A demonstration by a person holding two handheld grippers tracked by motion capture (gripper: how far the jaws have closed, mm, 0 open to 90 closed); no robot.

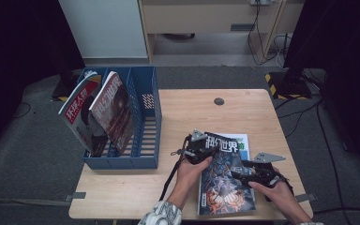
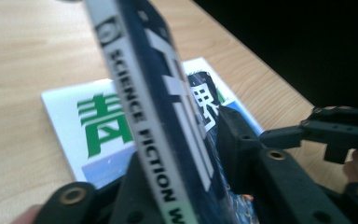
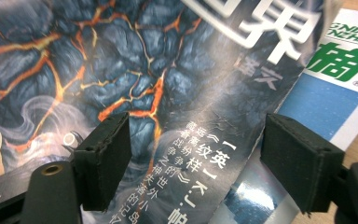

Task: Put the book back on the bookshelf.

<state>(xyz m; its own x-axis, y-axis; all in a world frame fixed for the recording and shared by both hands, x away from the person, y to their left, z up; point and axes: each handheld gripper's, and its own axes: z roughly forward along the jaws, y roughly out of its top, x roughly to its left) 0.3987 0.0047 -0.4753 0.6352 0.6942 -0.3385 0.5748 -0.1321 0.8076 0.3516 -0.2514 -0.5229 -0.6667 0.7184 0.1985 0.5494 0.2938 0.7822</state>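
Magazine (image 1: pixel 225 180), glossy, thin | left gripper (image 1: pixel 198 149) clamps its spine edge | right gripper (image 1: pixel 254 174) wide over cover

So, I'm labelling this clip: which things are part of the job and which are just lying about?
In the job:
- dark sci-fi magazine
- left gripper, shut on its spine
- right gripper, open

Lying about:
- white magazine underneath
- blue file rack
- two racked magazines

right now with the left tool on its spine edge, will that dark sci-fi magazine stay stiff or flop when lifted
The dark magazine will probably sag: it is thin, and the left tool pinches only its spine edge. Its glossy, creased cover may slip a little. The right tool hangs open over the cover, so it likely adds no support yet.
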